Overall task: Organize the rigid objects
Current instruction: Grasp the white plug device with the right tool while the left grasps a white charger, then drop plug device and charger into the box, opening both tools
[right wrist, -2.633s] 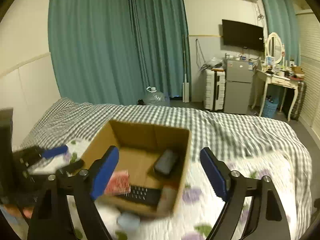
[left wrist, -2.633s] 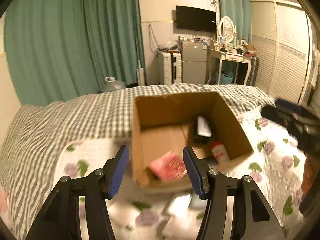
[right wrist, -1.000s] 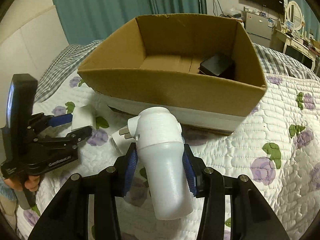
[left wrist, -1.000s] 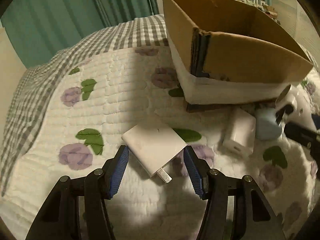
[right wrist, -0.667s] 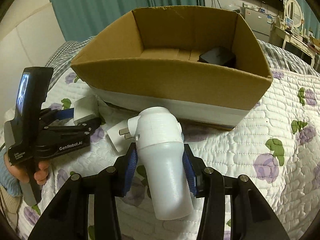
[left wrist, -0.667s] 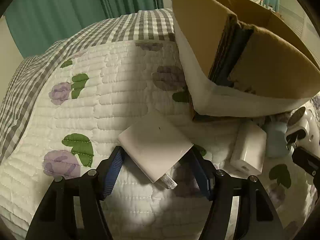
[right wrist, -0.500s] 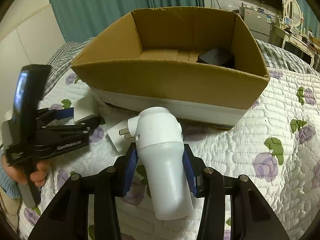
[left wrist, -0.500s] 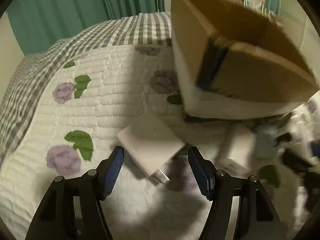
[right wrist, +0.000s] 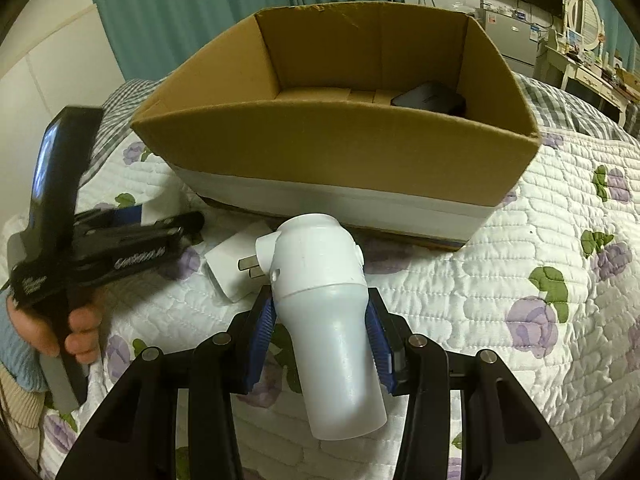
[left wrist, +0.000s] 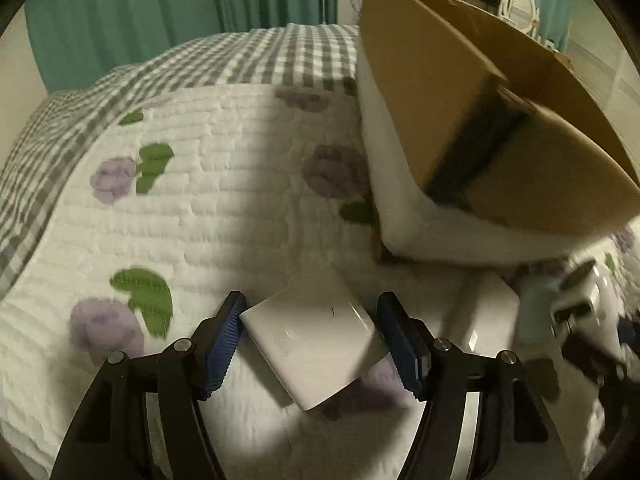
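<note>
My left gripper (left wrist: 314, 342) stands around a flat white charger block (left wrist: 312, 338) that lies on the floral quilt; its blue pads touch or nearly touch the block's corners. It also shows in the right wrist view (right wrist: 160, 216). My right gripper (right wrist: 320, 332) is shut on a white plug-in device with metal prongs (right wrist: 324, 308), held just in front of the open cardboard box (right wrist: 340, 152). A black object (right wrist: 430, 98) lies inside the box. A second white adapter (right wrist: 232, 266) lies on the quilt between the grippers.
The box's near corner (left wrist: 480, 152) rises right of my left gripper. A pale blue object (left wrist: 536, 312) lies beside the second adapter (left wrist: 486, 316). The quilt (right wrist: 560, 320) spreads right of the box. A dressing table (right wrist: 588, 60) stands far back.
My left gripper has moved forward, so the white charger block now sits between its pads. My right gripper holds the white plug-in device as before, barely moved.
</note>
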`<state>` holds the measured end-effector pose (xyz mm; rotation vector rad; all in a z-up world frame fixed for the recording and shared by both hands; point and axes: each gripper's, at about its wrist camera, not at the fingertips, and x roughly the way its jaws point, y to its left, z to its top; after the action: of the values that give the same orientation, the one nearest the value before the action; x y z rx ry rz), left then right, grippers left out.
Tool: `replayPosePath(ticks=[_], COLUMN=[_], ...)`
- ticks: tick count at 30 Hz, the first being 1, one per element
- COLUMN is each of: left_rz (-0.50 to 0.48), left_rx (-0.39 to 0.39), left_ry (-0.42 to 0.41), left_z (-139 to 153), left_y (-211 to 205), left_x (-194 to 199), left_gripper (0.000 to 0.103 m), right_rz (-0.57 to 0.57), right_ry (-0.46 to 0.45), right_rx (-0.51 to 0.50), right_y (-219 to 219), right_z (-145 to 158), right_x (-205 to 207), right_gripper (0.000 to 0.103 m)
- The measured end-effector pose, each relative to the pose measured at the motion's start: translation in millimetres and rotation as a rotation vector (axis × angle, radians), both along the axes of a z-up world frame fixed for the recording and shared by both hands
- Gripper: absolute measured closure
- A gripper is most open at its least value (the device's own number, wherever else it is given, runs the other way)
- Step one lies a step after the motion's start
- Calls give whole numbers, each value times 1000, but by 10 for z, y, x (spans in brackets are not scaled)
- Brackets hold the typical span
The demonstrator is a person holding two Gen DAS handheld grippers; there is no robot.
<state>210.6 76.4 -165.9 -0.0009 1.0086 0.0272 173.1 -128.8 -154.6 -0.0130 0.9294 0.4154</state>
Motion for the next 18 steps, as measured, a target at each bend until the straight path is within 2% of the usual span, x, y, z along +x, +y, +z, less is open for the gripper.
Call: replayPosePath(ticks=[3, 5, 9, 12, 15, 18], left_rz=[-14, -22, -54, -72, -95, -149], left_rx=[-23, -5, -52, -41, -32, -64], left_ry=[2, -31, -79, -90, -72, 8], left_z=[44, 147, 339, 364, 347, 188], left_y=[-3, -80, -203, -286, -307, -391], left_x=[-187, -396, -711, -852, -894, -923], left_gripper=[35, 36, 45, 47, 47, 46], right_rz=[2, 7, 0, -14, -33, -54], right_ry=[-22, -50, -79, -98, -114, -116], right_rx=[0, -4, 15, 25, 33, 46], right_y=[-21, -40, -132, -214, -298, -391], right_z=[62, 129, 239, 321, 391, 427], right_x=[-44, -95, -179, -253, -326, -403], right_gripper=[59, 59, 59, 59, 59, 59])
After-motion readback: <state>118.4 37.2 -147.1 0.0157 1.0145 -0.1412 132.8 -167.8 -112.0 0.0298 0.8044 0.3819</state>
